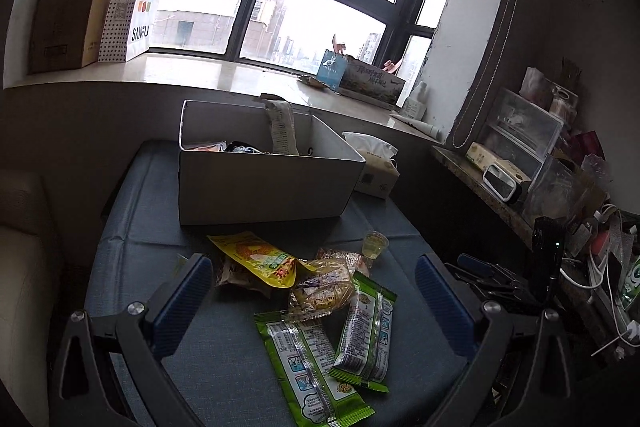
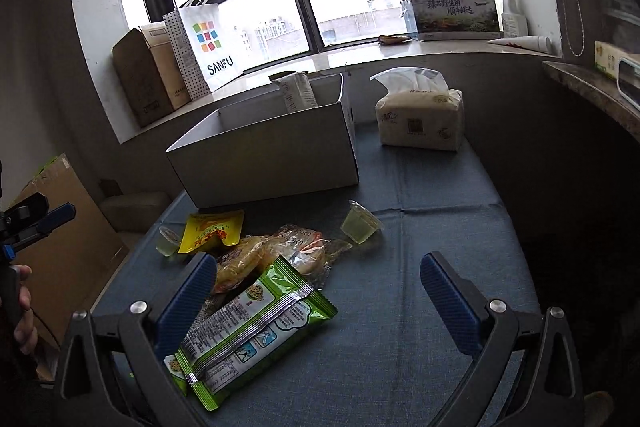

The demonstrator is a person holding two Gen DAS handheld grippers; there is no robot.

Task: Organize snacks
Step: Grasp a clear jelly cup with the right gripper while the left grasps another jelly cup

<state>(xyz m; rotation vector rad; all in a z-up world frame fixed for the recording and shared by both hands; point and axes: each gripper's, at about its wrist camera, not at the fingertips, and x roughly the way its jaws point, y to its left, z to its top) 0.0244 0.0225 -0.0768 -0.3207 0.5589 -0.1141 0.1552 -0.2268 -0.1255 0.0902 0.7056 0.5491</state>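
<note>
Desk (image 2: pixel 432 267) w/ blue cloth sits below a wide window; white box (image 1: pixel 264 183) at the rear, tissue pack (image 2: pixel 420 123) beside it. Snacks lie loose in front of the box: two green packets (image 1: pixel 320 355), yellow pouch (image 1: pixel 260 259), clear-wrapped pastries (image 1: pixel 324 287), jelly cup (image 2: pixel 360 225). One tall packet (image 1: pixel 284 127) stands inside the box. My left tongs (image 1: pixel 314 287) hang over the pile, jaws apart, nothing held. My right tongs (image 2: pixel 316 291) likewise apart, empty, left finger next to a green packet.
</note>
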